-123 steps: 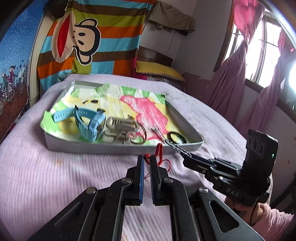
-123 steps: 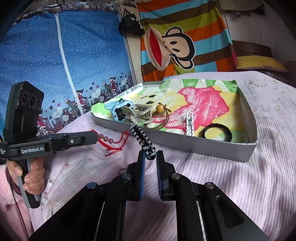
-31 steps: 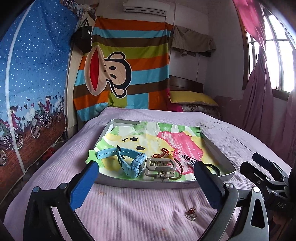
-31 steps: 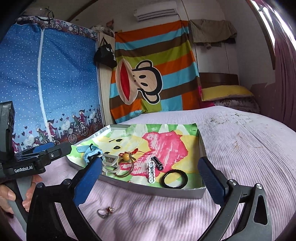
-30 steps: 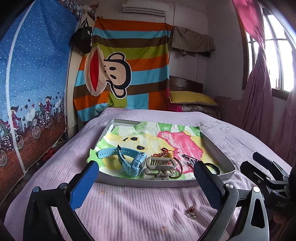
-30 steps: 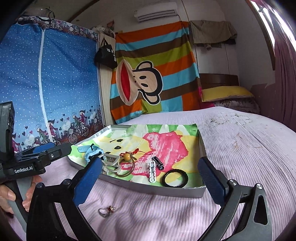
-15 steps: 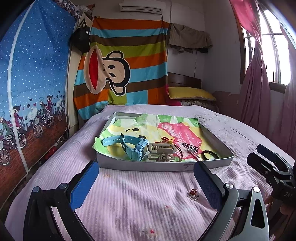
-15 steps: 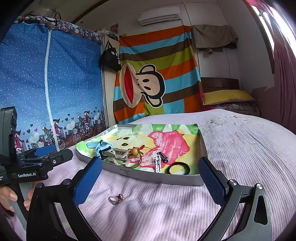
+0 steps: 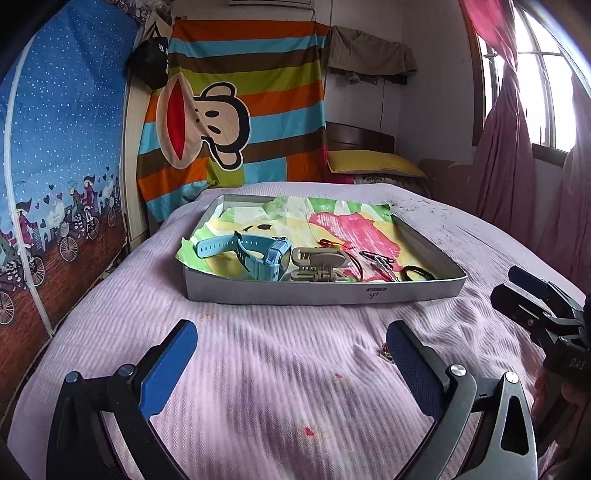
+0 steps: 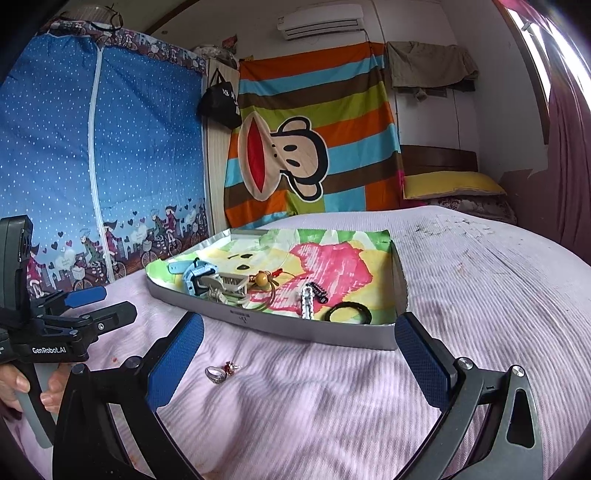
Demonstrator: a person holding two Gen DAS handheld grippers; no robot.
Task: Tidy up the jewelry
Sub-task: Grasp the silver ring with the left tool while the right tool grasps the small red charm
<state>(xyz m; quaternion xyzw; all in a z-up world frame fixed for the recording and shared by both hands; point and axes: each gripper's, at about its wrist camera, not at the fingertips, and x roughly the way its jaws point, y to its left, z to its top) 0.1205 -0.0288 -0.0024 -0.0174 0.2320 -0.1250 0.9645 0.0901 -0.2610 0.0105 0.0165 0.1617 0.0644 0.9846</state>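
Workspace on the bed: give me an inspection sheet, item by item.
Surface: lilac bedspread, wrinkled, small red stains.
Job's things: grey tray holds blue watch, beige hair claw, bead cord, two clips, black hair tie; ring lies outside, on the bedspread.
Clutter: nothing seen.
Grippers: left gripper and right gripper empty, jaws wide apart.
Cables: nothing seen.
Surroundings: monkey blanket, yellow pillow, curtains.

A home bedroom: lilac bedspread underfoot, yellow pillow at the headboard end, a striped cartoon-monkey blanket on the wall, pink curtains by the window, air conditioner overhead
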